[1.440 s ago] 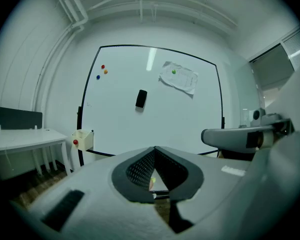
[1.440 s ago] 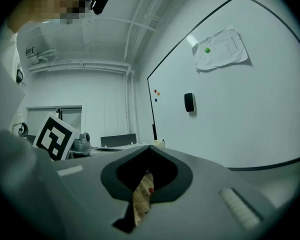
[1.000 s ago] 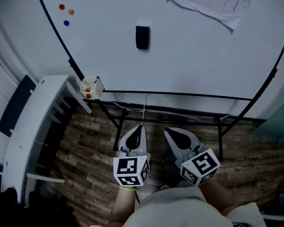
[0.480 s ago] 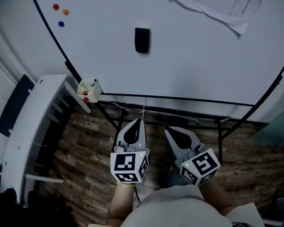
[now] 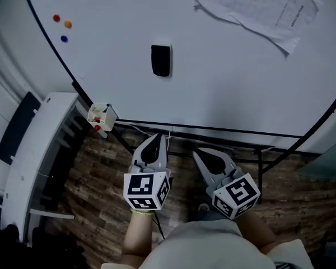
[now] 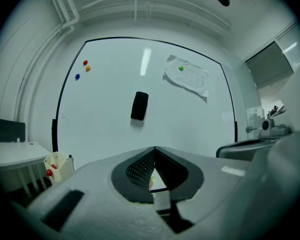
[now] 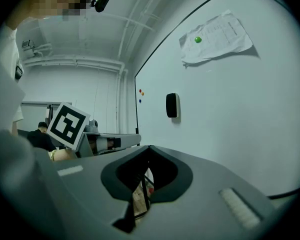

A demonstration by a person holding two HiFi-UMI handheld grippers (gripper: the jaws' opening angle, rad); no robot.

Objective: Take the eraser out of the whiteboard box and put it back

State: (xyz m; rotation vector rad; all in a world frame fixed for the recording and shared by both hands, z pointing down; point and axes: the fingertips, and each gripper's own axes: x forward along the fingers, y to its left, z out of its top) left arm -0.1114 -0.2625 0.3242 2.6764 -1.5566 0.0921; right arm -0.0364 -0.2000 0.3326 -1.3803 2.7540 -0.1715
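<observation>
A black eraser (image 5: 161, 60) clings to the whiteboard (image 5: 229, 77), well above the small cream box (image 5: 102, 116) fixed at the board's lower left corner. That box holds red items. My left gripper (image 5: 156, 138) is shut and empty, pointing at the board just right of the box. In the left gripper view the eraser (image 6: 139, 105) hangs above the closed jaw tips (image 6: 154, 149), with the box (image 6: 59, 166) low at the left. My right gripper (image 5: 198, 153) is also shut and empty beside it. The right gripper view has the eraser (image 7: 171, 105) ahead.
A crumpled paper sheet (image 5: 257, 7) is pinned at the board's upper right; three coloured magnets (image 5: 62, 26) sit at the upper left. A white table (image 5: 39, 144) stands left of the board. The board's black stand legs (image 5: 260, 161) cross the wooden floor.
Both grippers have moved closer to the whiteboard, the left one drifting left toward the box. Their jaws stay shut.
</observation>
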